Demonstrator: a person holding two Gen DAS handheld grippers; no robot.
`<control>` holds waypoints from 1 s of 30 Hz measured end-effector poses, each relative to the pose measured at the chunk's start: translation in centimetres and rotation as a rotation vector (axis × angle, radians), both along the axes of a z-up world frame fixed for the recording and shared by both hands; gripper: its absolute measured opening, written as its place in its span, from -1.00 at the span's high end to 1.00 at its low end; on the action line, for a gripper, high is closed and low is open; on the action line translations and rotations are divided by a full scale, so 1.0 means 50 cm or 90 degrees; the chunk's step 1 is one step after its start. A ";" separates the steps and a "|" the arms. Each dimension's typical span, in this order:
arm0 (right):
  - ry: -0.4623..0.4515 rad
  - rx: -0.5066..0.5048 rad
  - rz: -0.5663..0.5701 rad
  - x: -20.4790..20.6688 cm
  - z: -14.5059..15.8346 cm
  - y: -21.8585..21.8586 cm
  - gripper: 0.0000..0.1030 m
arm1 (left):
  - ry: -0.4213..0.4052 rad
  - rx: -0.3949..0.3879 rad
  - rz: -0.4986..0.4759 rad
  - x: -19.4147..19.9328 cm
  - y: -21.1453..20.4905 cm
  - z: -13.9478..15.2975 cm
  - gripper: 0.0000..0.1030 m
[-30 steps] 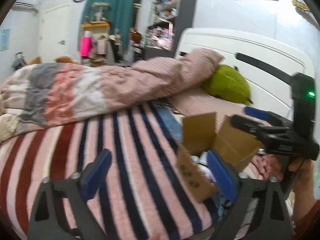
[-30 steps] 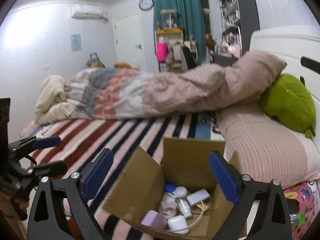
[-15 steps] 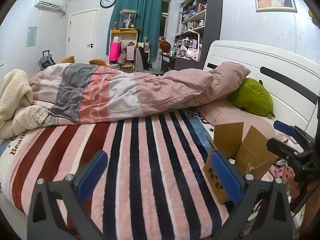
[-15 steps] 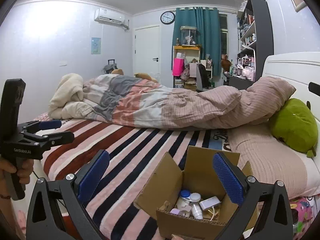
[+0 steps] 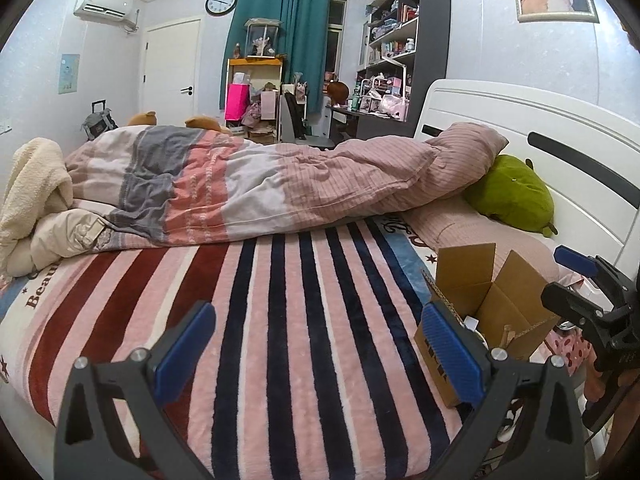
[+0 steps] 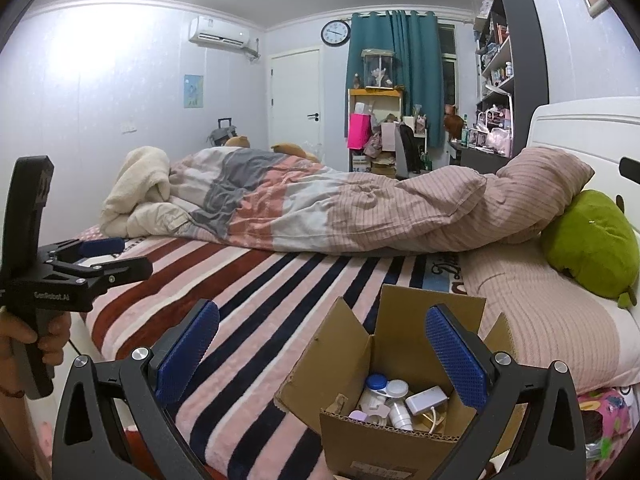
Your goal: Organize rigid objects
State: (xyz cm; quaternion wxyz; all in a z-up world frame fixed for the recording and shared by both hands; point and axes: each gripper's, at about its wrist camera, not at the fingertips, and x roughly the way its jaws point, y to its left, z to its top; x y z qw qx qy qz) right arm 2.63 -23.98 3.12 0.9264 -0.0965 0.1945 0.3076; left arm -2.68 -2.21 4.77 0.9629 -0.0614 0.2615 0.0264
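An open cardboard box (image 6: 340,344) stands on the striped blanket (image 6: 260,300) near the bed's front edge. Inside lie several small rigid items (image 6: 394,400): white bottles, a blue-capped one, a white charger and a lilac piece. My right gripper (image 6: 322,346) hovers just short of the box, open and holding nothing, its right pad over the box's mouth. My left gripper (image 5: 318,348) is open above bare blanket (image 5: 300,320), with the box (image 5: 464,268) off to its right. Each gripper shows in the other's view: the left gripper (image 6: 100,260) and the right gripper (image 5: 576,280).
A rolled duvet (image 5: 280,184) runs across the back of the bed, with a green plush (image 6: 592,236) and a striped pillow (image 6: 540,312) by the white headboard (image 5: 520,120). A hand (image 6: 24,336) grips the left handle. A pink spotted bag (image 6: 604,412) sits below the bed's right side.
Both grippers have pulled back from the box toward the bed's front edge, so the box looks smaller and more of the room shows. Over the last half second they hardly moved.
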 end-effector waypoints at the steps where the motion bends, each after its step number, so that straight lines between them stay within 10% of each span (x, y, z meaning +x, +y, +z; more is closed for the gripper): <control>1: 0.000 0.000 0.000 -0.002 0.000 0.001 -1.00 | 0.000 0.000 0.000 0.000 0.000 0.000 -0.98; 30: 0.006 0.002 0.000 -0.007 -0.008 0.007 -1.00 | 0.002 0.002 0.010 0.001 0.004 -0.002 -0.98</control>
